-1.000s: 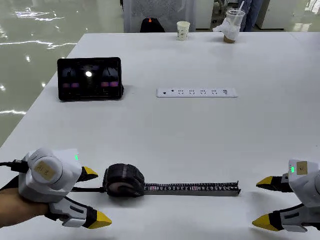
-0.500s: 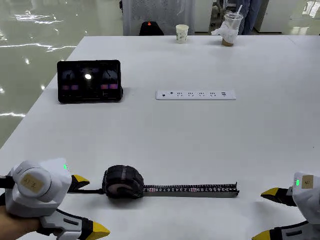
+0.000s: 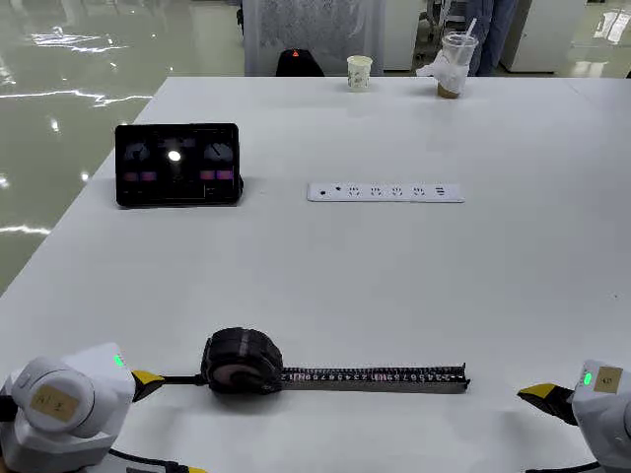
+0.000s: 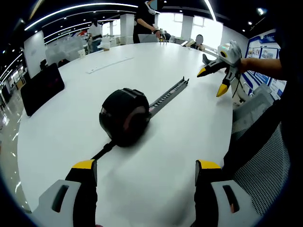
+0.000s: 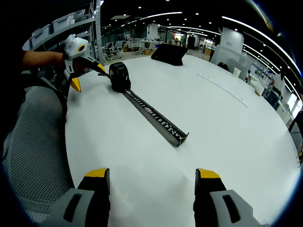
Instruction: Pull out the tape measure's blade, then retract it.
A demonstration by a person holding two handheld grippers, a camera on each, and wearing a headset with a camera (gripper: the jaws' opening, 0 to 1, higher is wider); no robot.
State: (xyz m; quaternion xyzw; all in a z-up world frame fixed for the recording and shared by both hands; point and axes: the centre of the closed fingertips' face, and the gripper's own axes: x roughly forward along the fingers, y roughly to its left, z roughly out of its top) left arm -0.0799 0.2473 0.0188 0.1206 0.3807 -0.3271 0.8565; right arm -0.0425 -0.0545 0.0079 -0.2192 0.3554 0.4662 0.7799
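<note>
- Left gripper [image 4: 145, 165]: jaws apart and empty. They face the tape measure case [image 4: 125, 116] from close by without touching it.
- Right gripper [image 5: 152, 172]: jaws apart and also empty. They point at the blade's hooked end [image 5: 180, 138], with bare counter between.
- A black strap [image 3: 180, 377] runs from the case toward the left gripper. We cannot tell whether it reaches a jaw tip.
- The case sits near the front edge of the counter [image 3: 394, 276]. The blade [image 3: 370, 375] is drawn out of it toward the right gripper and lies flat, numbers readable from above.
- Progress, as we judge it: the pull-out is done and the retraction is left.
- The blade keeps its length with nothing gripping it, so we suppose the lock is set.
- Next move, in our estimate: steady the case, release the lock, and guide the blade so it does not whip back.
- Farther out: a tablet [image 3: 177, 164], a power strip [image 3: 385, 192] and two cups [image 3: 360, 71] at the far edge.
</note>
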